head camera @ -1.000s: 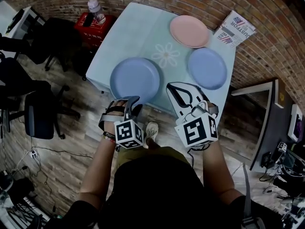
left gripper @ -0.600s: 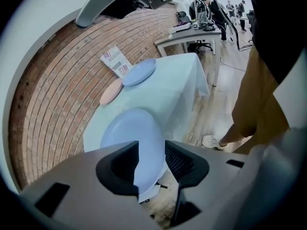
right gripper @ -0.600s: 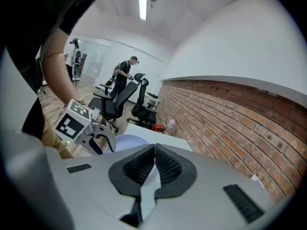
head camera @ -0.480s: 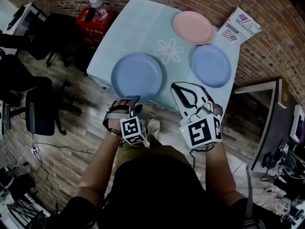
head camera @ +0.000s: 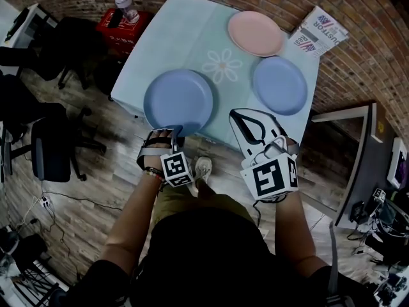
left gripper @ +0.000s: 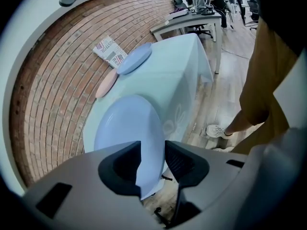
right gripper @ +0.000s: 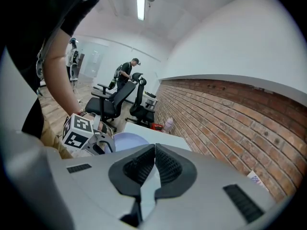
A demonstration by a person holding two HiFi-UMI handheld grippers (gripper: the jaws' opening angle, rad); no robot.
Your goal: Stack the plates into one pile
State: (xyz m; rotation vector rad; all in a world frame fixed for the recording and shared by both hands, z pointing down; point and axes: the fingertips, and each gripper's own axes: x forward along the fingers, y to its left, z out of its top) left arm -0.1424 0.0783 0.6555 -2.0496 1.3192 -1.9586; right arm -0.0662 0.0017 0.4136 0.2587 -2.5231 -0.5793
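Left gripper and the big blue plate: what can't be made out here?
- Whether the left gripper touches the big blue plate: left gripper view, jaw bulk covers the rim's edges.
- Newspaper fine print: head view, too small.
- Pink plate: right gripper view, hidden behind the right gripper body.

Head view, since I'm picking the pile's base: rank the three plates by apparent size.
1. the near blue plate, largest.
2. the far blue plate and the pink plate look alike; distance makes ranking them unsure.

L gripper [left gripper: 152,147] – jaws apart, blue plate [left gripper: 125,126] between
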